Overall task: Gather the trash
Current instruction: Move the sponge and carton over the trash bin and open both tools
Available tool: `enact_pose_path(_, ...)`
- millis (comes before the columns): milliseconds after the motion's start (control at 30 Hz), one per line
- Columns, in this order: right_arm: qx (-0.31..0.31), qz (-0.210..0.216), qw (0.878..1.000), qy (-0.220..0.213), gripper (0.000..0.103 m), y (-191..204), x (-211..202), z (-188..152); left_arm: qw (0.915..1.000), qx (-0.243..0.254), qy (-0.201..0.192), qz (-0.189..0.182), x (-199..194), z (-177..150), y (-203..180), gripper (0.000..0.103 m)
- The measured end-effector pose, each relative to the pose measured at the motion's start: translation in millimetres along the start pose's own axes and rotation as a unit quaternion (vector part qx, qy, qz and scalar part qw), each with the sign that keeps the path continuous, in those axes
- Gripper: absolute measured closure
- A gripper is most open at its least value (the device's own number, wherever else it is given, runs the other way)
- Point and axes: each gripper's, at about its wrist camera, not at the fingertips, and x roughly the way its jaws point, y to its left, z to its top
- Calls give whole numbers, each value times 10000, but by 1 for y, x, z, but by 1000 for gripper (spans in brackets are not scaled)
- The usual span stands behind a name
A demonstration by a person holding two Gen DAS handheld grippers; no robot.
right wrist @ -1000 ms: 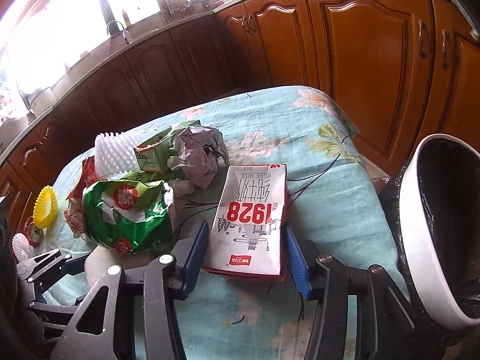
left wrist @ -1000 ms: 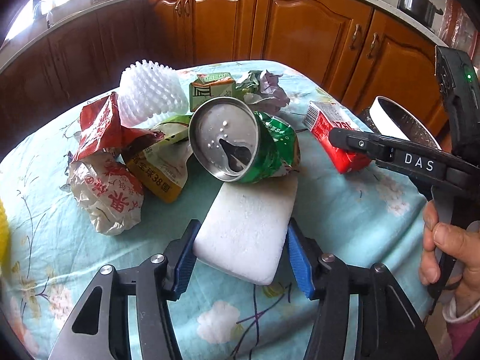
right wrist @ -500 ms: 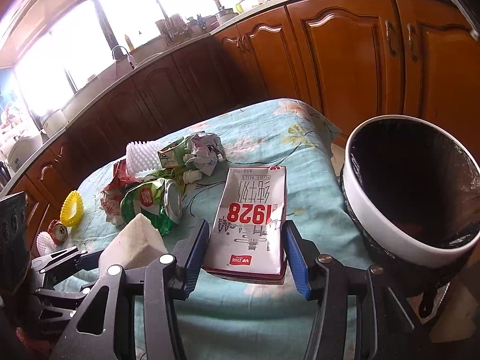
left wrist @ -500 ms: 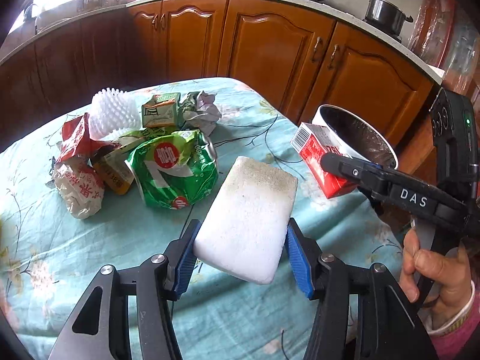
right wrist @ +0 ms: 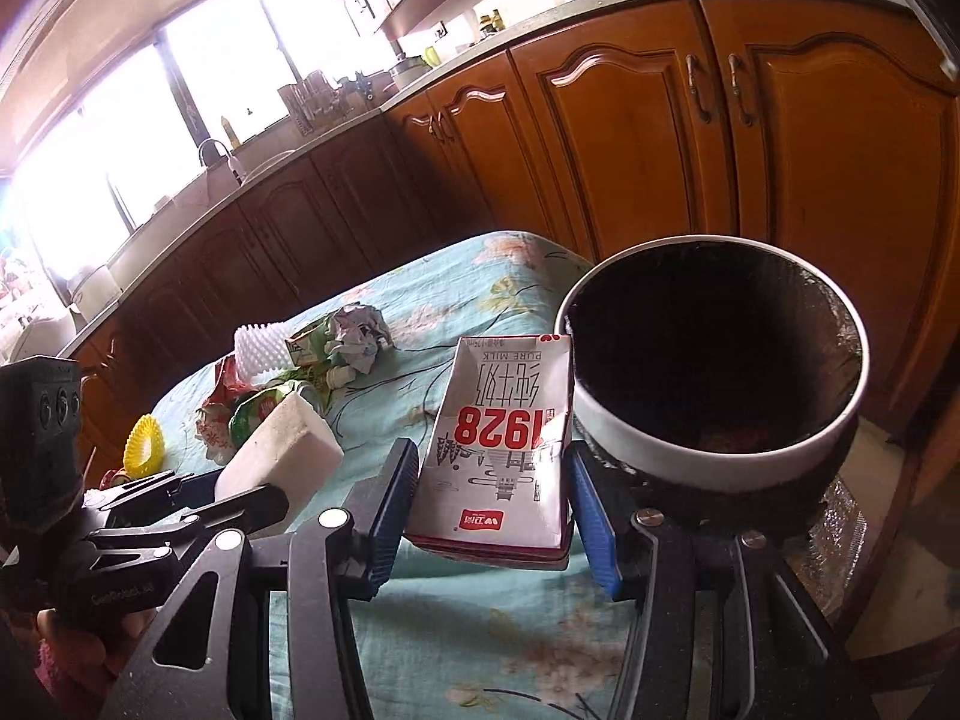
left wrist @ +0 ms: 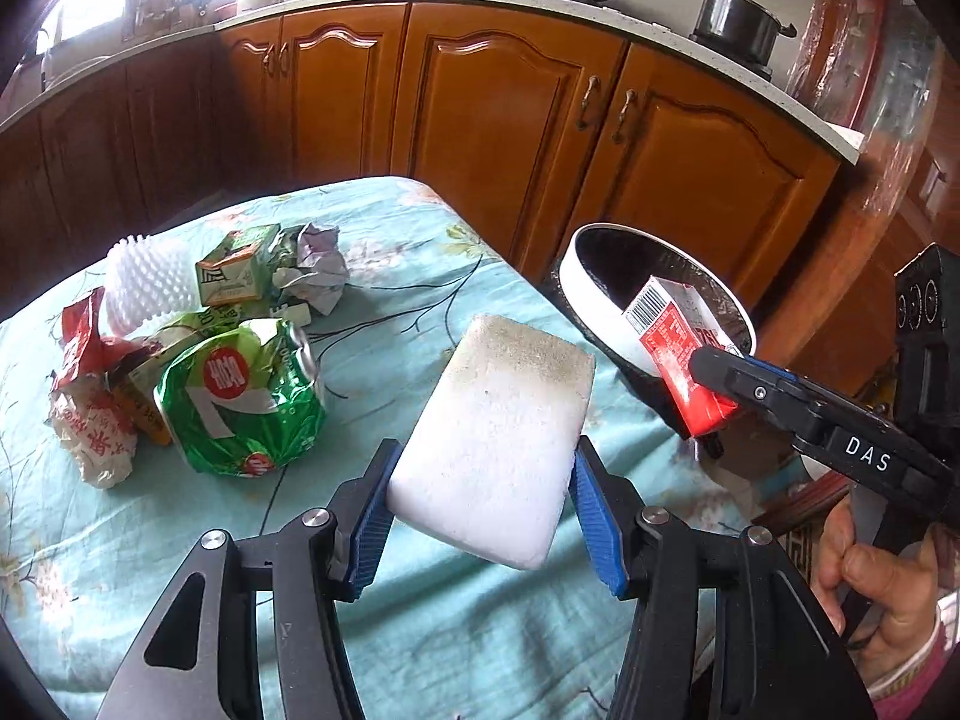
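Note:
My left gripper [left wrist: 480, 516] is shut on a white foam block [left wrist: 498, 438] and holds it above the table's right side. My right gripper [right wrist: 489, 516] is shut on a red and white milk carton [right wrist: 504, 450], held at the rim of the white trash bin [right wrist: 708, 462] with a black liner. In the left wrist view the carton [left wrist: 678, 354] hangs over the bin's rim [left wrist: 594, 306]. The foam block also shows in the right wrist view [right wrist: 282, 456].
A pile of trash lies on the floral tablecloth [left wrist: 420, 276]: a crushed green can [left wrist: 240, 396], a green carton [left wrist: 231, 267], crumpled paper [left wrist: 318, 267], a white spiky foam net [left wrist: 150, 282], red wrappers [left wrist: 84, 348]. Wooden cabinets [left wrist: 498, 120] stand behind.
Both grippers have risen and swung right toward the bin with their loads. The carton now hangs over the bin's rim; the foam block is farther from the trash pile.

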Motion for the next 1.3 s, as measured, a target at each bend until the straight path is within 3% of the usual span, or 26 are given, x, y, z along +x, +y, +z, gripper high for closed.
enact_pose_path(500, 379, -340, 9984, -251, 52, -54, -20, 13, 9989, 410, 58, -203, 37, 33, -47, 49)
enact_pose_path(933, 433, -549, 9973, -205, 52, -85, -4, 37, 9976, 646, 173, -167, 84, 74, -77, 49)
enact_pose_path(967, 433, -562, 9973, -186, 55, -88, -2, 40, 9974, 666, 202, -168, 89, 76, -79, 49)
enact_pose_path(1000, 442, -562, 9973, -140, 69, -90, 0, 41, 9973, 683, 232, -161, 95, 80, -80, 48)
enact_pose_path(1033, 471, -565, 9972, -95, 73, -94, 2, 44, 9974, 657, 200, -205, 100, 83, -81, 48)
enact_pose_path(1300, 579, -668, 9961, -61, 80, -110, 10, 51, 9962, 776, 363, -160, 134, 96, -92, 46)
